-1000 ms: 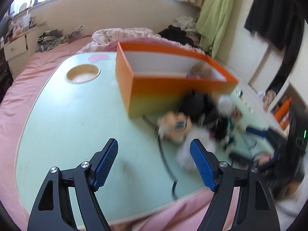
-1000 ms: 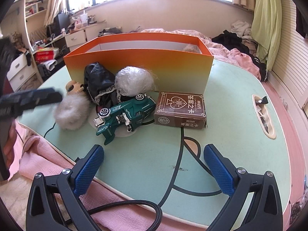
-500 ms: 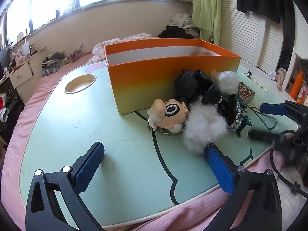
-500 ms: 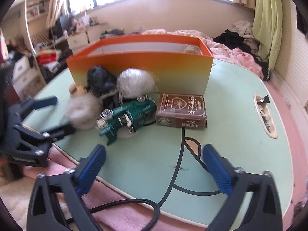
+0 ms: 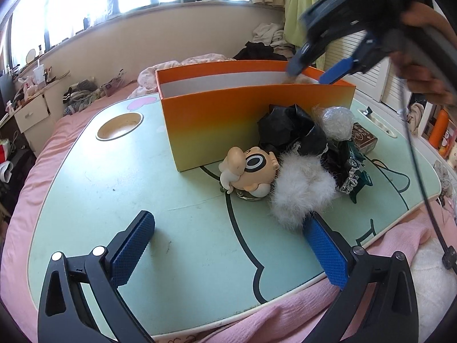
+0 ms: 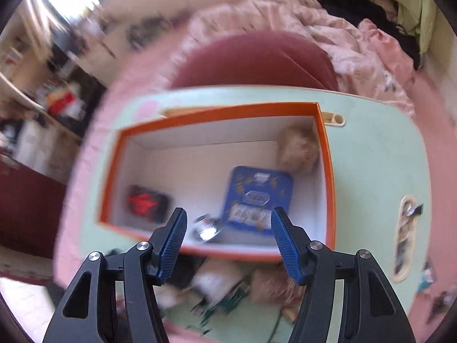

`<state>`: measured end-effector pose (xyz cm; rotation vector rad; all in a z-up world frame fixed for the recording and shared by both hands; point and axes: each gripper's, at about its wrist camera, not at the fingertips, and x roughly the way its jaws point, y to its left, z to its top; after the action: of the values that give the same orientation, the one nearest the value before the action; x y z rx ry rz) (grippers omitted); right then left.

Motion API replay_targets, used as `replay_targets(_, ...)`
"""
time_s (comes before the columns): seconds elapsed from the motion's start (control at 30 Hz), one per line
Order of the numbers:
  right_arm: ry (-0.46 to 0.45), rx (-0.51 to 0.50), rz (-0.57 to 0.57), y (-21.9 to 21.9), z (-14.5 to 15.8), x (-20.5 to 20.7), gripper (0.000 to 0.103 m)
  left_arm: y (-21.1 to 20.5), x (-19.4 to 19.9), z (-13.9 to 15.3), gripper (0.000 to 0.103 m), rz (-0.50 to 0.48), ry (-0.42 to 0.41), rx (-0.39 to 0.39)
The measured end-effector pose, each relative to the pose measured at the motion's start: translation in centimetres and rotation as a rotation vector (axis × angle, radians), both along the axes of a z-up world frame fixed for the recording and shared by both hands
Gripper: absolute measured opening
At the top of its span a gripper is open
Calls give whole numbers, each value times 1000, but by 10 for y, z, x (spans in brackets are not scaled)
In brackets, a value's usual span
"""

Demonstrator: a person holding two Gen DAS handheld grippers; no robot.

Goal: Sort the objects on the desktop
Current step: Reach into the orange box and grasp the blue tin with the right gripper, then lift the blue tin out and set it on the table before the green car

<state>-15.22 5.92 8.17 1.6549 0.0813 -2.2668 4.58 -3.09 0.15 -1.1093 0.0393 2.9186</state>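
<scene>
An orange box (image 5: 245, 117) stands on the mint table (image 5: 142, 194). In front of it lie a cartoon head figure (image 5: 251, 168), a white fur ball (image 5: 302, 191), a black crumpled bag (image 5: 291, 128), a silver ball (image 5: 337, 121), a green toy car (image 5: 355, 168) and a brown card box (image 5: 364, 141). My left gripper (image 5: 231, 245) is open and empty, low over the table's near edge. My right gripper (image 6: 228, 243) is open and empty, high over the box (image 6: 328, 171); it also shows in the left wrist view (image 5: 314, 68). Inside the box lie a blue tin (image 6: 257, 197), a black-red pack (image 6: 145, 203) and a tan fur ball (image 6: 297, 148).
A round cup recess (image 5: 119, 125) sits in the table's far left. A slot tray (image 6: 407, 240) with small items is at the table's right edge. Pink bedding (image 5: 71, 125) surrounds the table. A black cable (image 5: 420, 171) hangs from the right gripper.
My right gripper has risen from the table's near edge to above the orange box and now looks down into it. My left gripper has held nearly still.
</scene>
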Motion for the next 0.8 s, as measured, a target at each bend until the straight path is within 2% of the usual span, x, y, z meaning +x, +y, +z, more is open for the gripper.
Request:
replay_targets(0.07,-44,95,-15,-10,-12,-12,62,0,0,0,103,0,2,0)
replay_targets(0.13,-95,147,-5,-16,-27,-20,63,0,1,0,103,-1,5,1)
replay_targets(0.17,-100,181,-13,-18,-32,-25,68,0,1,0,103,-1,6,0)
replay_targets(0.27,-95,284,-29,-24,-46,-32,71,0,0,0,103,-4,10,-2)
replay_targets(0.33,-75,286,-11,-28,-48,-25,67,1,2,-1,103,-3,12,0)
replay_targets(0.4,-129,172,22,-31,-52,-22,66,0,2,-1,103,-4,15,3)
replay_targets(0.5,-79,107,33,-31,-51,-15,65,0,2,0,103,-6,18,1)
replay_targets(0.57,-45,25,9,-23,-46,-14,65,1,3,0,103,-6,18,1)
replay_targets(0.63,14,-113,-27,-7,-30,-10,65,0,2,0,103,-7,19,1)
replay_targets(0.73,124,-324,-73,26,13,11,65,1,2,0,103,-6,19,2)
replay_targets(0.8,207,-337,-53,42,39,38,65,1,2,0,103,-6,19,2)
